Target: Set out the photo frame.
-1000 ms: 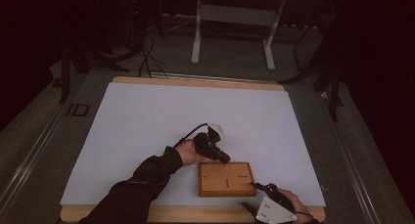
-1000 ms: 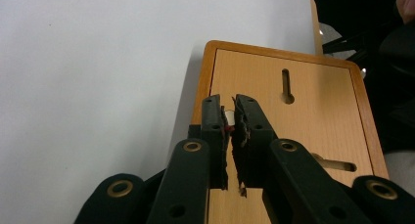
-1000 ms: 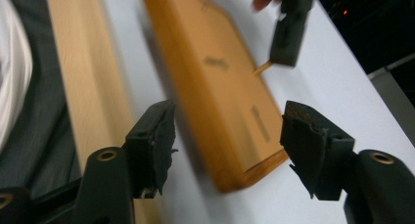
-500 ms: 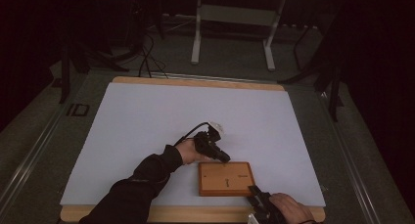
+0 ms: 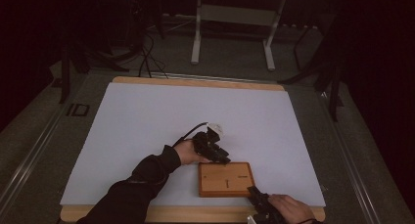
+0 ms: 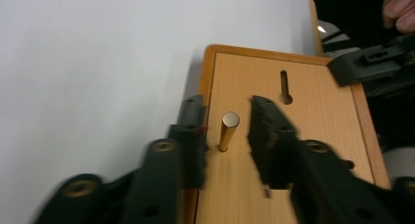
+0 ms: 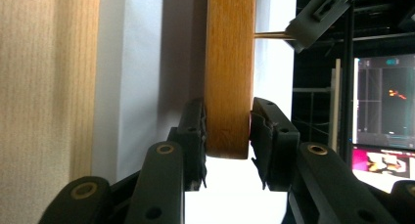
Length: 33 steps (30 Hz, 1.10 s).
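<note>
A wooden board (image 5: 225, 179) lies flat on the white sheet near the front edge. A short brass pin (image 6: 228, 131) stands upright in it. My left gripper (image 6: 227, 104) straddles the pin; its jaws have just been opening and stand apart from the pin on both sides. In the high view the left gripper (image 5: 218, 155) sits at the board's far left corner. My right gripper (image 7: 227, 106) has just closed, and its pads press both faces of the board's edge (image 7: 230, 77). The right gripper (image 5: 259, 199) holds the board's near right corner.
A keyhole slot (image 6: 285, 87) is cut in the board beyond the pin. The white sheet (image 5: 147, 121) covers the wooden table (image 5: 195, 81). A metal stand (image 5: 230, 38) is on the floor behind. A lit monitor (image 7: 381, 101) glows far off.
My right gripper has sunk toward the front edge and closed on the board's near right corner. The left hand has stayed at the pin.
</note>
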Each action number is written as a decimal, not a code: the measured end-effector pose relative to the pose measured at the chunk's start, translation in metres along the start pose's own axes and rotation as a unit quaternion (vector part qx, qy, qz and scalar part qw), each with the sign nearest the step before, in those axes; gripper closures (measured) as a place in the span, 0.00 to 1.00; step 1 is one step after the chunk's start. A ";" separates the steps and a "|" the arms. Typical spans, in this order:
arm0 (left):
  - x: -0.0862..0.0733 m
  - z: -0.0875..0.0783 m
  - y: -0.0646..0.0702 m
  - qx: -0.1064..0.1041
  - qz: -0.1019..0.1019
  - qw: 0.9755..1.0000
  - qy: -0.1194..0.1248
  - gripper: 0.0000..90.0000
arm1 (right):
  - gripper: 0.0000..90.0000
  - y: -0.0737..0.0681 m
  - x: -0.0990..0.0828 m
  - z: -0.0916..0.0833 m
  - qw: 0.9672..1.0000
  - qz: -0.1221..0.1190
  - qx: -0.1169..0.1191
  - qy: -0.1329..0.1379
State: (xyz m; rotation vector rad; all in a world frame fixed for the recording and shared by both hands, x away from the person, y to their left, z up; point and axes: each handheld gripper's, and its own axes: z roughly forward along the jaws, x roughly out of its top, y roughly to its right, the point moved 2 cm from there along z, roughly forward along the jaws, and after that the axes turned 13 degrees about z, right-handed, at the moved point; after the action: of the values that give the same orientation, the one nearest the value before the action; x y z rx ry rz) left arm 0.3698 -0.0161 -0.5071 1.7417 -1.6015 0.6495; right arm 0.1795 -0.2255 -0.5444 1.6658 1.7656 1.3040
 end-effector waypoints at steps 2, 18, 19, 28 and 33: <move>0.001 -0.008 0.003 0.019 0.001 1.000 0.007 0.60 | 0.75 0.005 0.001 -0.001 1.000 0.008 0.010 0.000; -0.018 -0.076 0.021 0.134 0.014 0.987 0.086 0.16 | 0.75 0.060 0.007 0.004 0.988 0.077 0.132 0.007; -0.020 -0.080 0.023 0.143 0.019 0.986 0.088 0.16 | 0.75 0.063 0.007 0.004 0.987 0.080 0.137 0.006; -0.048 -0.108 0.038 0.214 0.016 0.972 0.095 0.10 | 0.77 0.090 0.007 0.011 0.981 0.103 0.166 0.014; -0.061 -0.116 0.047 0.227 0.010 0.968 0.103 0.09 | 0.78 0.104 0.006 0.017 0.974 0.121 0.191 0.015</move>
State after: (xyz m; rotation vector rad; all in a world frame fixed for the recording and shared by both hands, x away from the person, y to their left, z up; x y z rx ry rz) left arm 0.3254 0.1106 -0.4711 1.8987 -1.3990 1.2433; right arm 0.2508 -0.2277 -0.4663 2.1372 1.9759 1.1399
